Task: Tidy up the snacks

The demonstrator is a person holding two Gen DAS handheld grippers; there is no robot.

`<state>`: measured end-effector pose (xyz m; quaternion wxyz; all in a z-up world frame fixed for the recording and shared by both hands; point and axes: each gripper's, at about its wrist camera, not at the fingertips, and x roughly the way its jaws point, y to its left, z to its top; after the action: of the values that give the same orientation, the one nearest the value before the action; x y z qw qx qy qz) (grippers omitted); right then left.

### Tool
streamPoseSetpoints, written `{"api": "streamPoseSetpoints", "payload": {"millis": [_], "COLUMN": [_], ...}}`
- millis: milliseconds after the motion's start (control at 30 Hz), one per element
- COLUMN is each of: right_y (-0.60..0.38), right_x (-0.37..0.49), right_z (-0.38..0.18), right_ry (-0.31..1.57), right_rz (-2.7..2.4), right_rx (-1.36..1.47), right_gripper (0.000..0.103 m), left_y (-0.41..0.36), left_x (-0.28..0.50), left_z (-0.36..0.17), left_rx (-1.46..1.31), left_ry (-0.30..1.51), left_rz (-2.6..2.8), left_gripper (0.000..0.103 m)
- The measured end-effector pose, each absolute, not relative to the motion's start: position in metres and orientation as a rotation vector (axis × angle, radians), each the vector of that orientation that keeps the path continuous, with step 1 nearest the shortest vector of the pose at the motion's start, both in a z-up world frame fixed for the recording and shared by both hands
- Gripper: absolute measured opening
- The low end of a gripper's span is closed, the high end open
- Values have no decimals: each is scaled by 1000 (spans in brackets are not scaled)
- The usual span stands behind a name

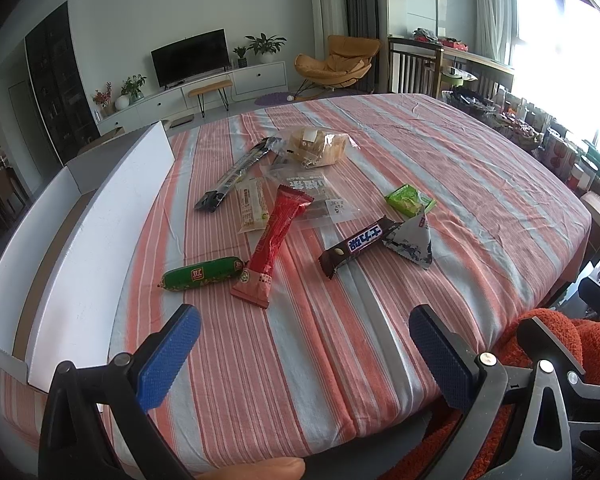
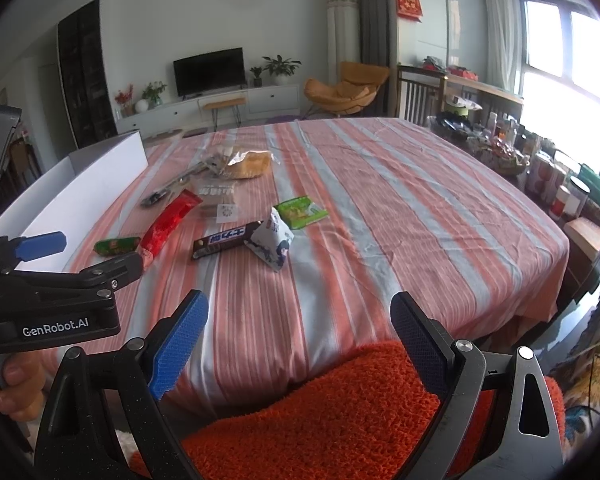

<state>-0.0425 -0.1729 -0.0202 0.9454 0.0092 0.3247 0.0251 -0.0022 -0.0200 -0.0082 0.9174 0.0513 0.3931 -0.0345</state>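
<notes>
My left gripper (image 1: 304, 354) hangs above the near edge of the table, its blue pads (image 1: 168, 360) spread wide with nothing between them. My right gripper (image 2: 300, 342) is just as slack — fingers far apart, empty, held over an orange fuzzy cloth (image 2: 320, 420) at the table's near edge. In the right view the left gripper shows at nine o'clock, with a hand (image 2: 16, 388) gripping its handle.

The snacks lie scattered on a striped tablecloth (image 1: 440, 160) in pink and grey. In the left view, nearest to me at eleven o'clock from the pads, is a green sausage (image 1: 202, 274); its right end touches a long red packet (image 1: 276, 240) that runs away toward one o'clock. Right of that lies a brown chocolate bar (image 1: 360, 246), its far end meeting a white pyramid-shaped packet (image 1: 410, 242). Beyond the pyramid, at twelve o'clock from it, sits a small green packet (image 1: 410, 200), just apart. Under the top of the red packet is a clear bag with printed characters (image 1: 320, 196), and beside it on the left a pale narrow packet (image 1: 252, 206). Further off, a long black-and-silver stick packet (image 1: 240, 172) slants toward a bag of bread (image 1: 318, 148) at the back of the group.

Along the table's left side — at nine to ten o'clock — stands an open white box (image 1: 100, 220); I cannot see anything lying in it from here.
</notes>
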Motion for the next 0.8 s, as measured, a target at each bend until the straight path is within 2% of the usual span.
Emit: {"api": "streamPoseSetpoints", "payload": {"millis": [800], "right_y": [-174], "right_x": [-43], "right_z": [-20], "right_ry": [659], "right_rz": [50], "right_rx": [19], "right_gripper": [95], "left_y": [-21], "left_x": [-2], "left_z": [-10], "left_rx": [104], "left_ry": [811], "left_rz": [-71], "left_gripper": [103]}}
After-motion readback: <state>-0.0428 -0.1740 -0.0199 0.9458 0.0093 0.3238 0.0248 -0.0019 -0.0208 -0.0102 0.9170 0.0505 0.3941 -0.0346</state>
